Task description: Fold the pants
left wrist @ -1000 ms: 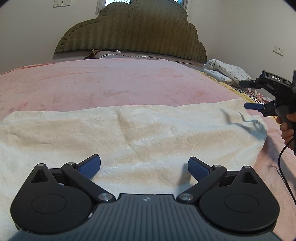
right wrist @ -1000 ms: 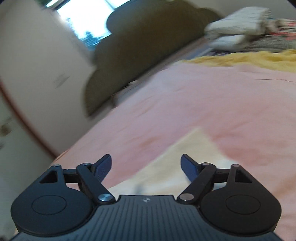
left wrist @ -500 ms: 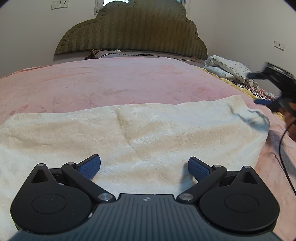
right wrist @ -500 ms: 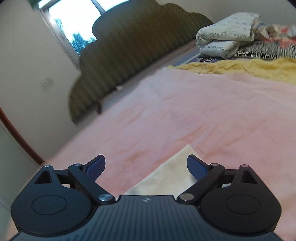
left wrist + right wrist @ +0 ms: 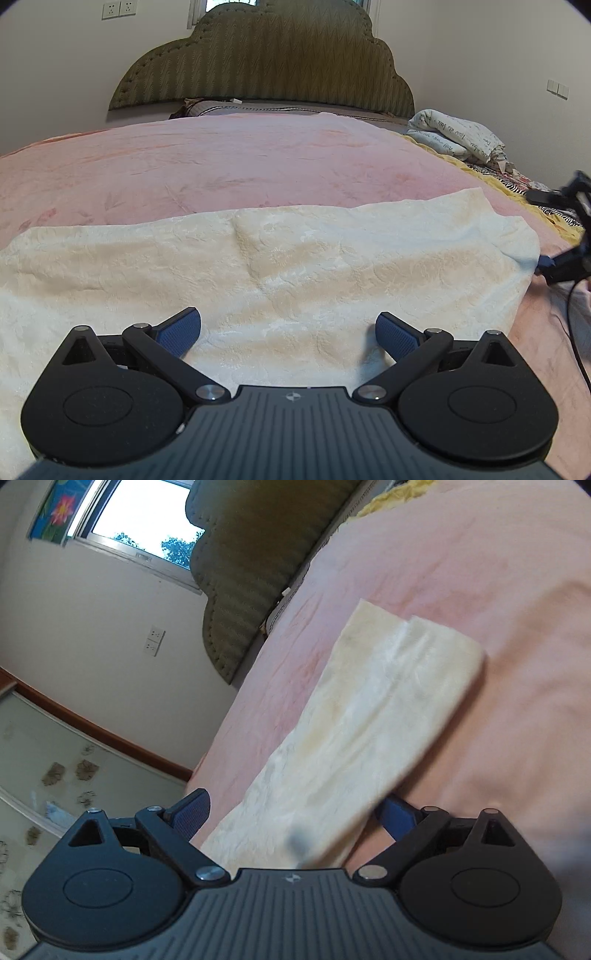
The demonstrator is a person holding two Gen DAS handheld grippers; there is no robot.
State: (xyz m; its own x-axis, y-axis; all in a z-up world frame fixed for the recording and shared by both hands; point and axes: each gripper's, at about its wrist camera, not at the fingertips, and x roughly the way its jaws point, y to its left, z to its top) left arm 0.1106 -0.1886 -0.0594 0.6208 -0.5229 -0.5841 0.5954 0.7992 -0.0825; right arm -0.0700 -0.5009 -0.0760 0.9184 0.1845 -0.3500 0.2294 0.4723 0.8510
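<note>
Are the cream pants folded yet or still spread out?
Folded at least once lengthwise: the cream pants lie as one long strip on the pink bedspread, two layered edges showing at the far end. No crosswise fold yet.

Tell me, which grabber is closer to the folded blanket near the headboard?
Right. The right gripper is at the bed's right side, below the folded blanket. The left gripper is over the cream pants, farther away.

Soft, even daylight fills my left view, sharp through the middle, its corners dark and bent by the fisheye. My right view is tilted and motion-smeared; the window (image 5: pixel 144 520) glares white, and the pants (image 5: pixel 369 716) blur near my fingers (image 5: pixel 190 814).
</note>
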